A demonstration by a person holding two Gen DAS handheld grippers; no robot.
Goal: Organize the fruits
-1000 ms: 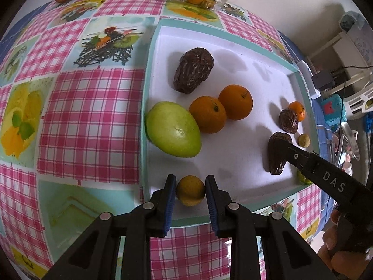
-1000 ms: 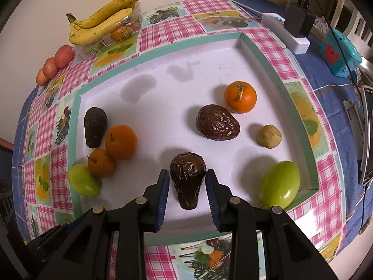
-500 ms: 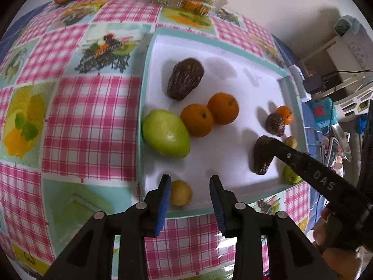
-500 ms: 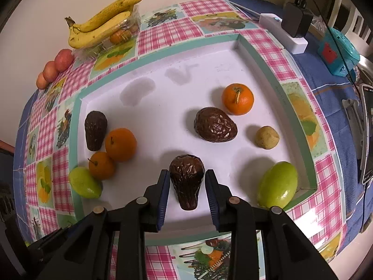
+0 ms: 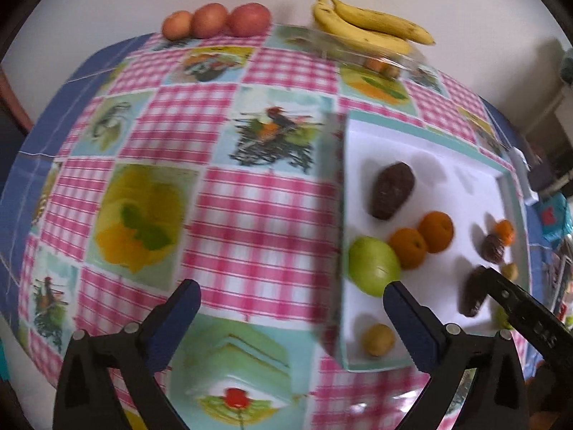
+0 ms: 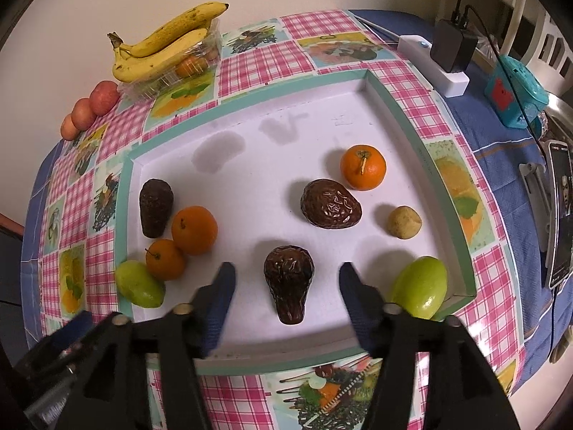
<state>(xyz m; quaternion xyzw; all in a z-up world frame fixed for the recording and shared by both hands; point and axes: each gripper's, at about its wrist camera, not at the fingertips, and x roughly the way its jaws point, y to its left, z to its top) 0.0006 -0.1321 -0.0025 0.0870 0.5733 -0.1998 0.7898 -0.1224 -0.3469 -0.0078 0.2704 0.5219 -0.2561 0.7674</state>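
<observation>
A white tray (image 6: 247,107) with a teal rim holds the fruit. My right gripper (image 6: 286,275) hangs over its near side with jaws opening. A dark avocado (image 6: 289,279) lies on the tray between the pads, touching neither. More avocados (image 6: 331,204), oranges (image 6: 194,230) and green fruits (image 6: 420,286) lie around it. My left gripper (image 5: 290,294) has its jaws opening wide, with nothing between them. It hovers over the tablecloth beside the tray's (image 5: 429,165) left edge. A small yellow fruit (image 5: 378,339) rests free in the near corner, by the right finger (image 5: 397,297).
Bananas (image 6: 168,43) lie on a clear plastic box at the back, with three reddish fruits (image 5: 215,19) to their left. A power strip with a charger (image 6: 447,61), a teal box (image 6: 515,96) and a phone (image 6: 560,211) sit right of the tray.
The left gripper let go of the small yellow fruit, opened wide, rose and swung left over the cloth. The right gripper's jaws came off the dark avocado, which stays put.
</observation>
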